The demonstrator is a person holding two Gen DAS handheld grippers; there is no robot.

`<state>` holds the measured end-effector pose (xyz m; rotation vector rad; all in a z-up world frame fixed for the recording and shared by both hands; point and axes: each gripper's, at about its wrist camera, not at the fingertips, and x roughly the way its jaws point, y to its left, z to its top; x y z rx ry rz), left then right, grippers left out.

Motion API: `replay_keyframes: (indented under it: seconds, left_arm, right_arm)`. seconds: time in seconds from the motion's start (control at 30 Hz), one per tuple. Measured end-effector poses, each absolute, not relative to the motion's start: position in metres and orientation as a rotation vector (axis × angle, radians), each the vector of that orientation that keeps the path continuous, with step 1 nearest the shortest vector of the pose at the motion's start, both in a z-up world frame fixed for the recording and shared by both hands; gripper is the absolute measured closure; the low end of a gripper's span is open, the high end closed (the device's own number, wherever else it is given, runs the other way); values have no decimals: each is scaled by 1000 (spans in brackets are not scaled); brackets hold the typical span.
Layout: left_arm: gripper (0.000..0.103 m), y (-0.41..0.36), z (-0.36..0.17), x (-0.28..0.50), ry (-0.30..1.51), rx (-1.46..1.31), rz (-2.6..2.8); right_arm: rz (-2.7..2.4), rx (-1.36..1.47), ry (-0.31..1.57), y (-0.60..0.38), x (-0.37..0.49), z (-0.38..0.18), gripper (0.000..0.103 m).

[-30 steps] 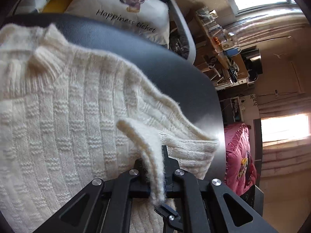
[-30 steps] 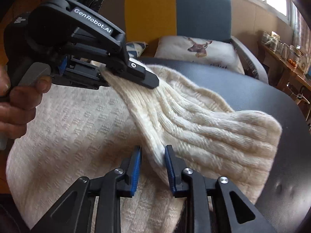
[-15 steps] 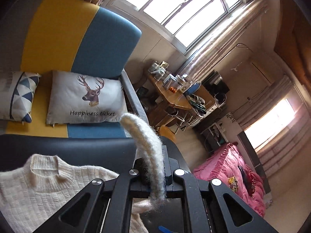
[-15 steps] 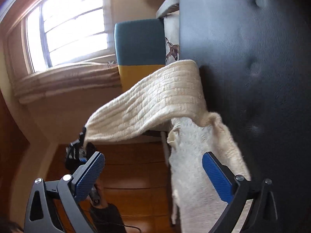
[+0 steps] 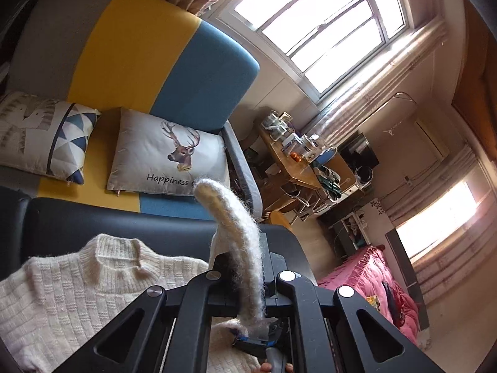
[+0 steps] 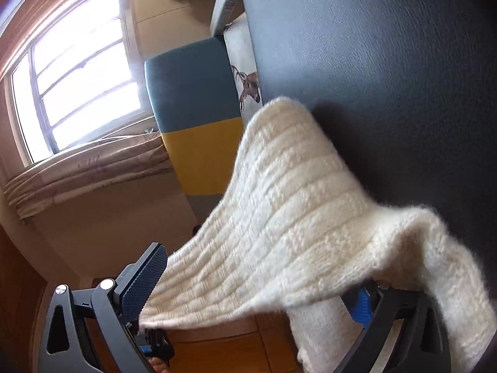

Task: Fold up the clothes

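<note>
Sweater (image 6: 295, 217) hem beyond frame edge

Dark padded surface (image 5: 77, 220) w/ cream sweater (image 5: 62, 295) on it.

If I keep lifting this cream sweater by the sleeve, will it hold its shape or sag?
Probably sag: the sleeve droops in a curve from the left gripper that pinches its end. The sweater looks thick and fuzzy, so it should grip the pads rather than slip. Its body lies on the dark cushion and will likely drag.
</note>
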<state>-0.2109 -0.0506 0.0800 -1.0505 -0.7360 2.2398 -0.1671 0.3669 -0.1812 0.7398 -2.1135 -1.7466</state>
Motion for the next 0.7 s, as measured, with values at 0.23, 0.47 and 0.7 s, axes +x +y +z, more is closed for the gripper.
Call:
replay_keyframes:
  seconds: [0.23,0.47,0.7]
  left_arm:
    - [96,-120,-16,-198,-855,-1216,2275]
    - [96,-148,-118,-180,-822,-1457,2310]
    - [95,-170,-161,-161,-854,-1549,2298]
  right_arm:
    - [-1885,804,-1981,367,-174,-169,0]
    - [-1938,871,-1910,368,-175,-166,2]
    - [-2125,981,-1694,370,-169,-152,2]
